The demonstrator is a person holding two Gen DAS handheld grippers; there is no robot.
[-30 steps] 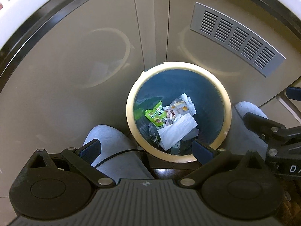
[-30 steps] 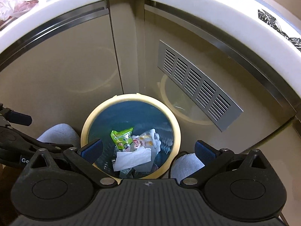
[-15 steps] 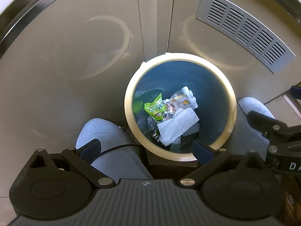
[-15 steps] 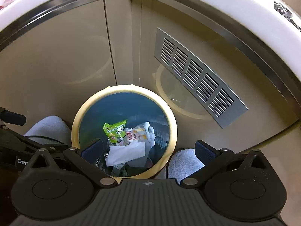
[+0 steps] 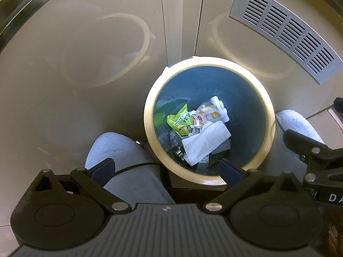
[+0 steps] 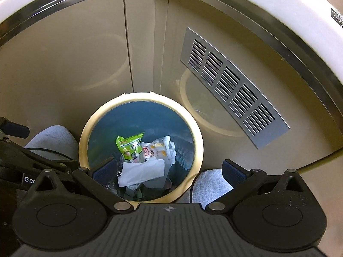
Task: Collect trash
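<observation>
A round bin with a cream rim (image 5: 150, 115) (image 6: 85, 137) and dark blue inside stands on the floor against beige cabinet doors. In it lie a green snack wrapper (image 5: 179, 121) (image 6: 128, 145), a white and red wrapper (image 5: 205, 113) (image 6: 158, 150), a white tissue (image 5: 205, 142) (image 6: 141, 171) and other scraps. My left gripper (image 5: 167, 168) is open and empty, above the bin's near left edge. My right gripper (image 6: 169, 172) is open and empty, above the bin's near right edge. The right gripper shows in the left wrist view (image 5: 310, 152).
Beige cabinet doors (image 5: 85, 53) (image 6: 64, 64) rise behind the bin, with a metal vent grille (image 5: 285, 27) (image 6: 231, 87) on the right. A white counter edge (image 6: 300, 21) runs above. The person's grey-clad feet (image 5: 120, 154) (image 6: 51, 139) flank the bin.
Both grippers have moved lower and closer toward the bin; the counter edge has slid up out of the left view. Both stay open and empty.
</observation>
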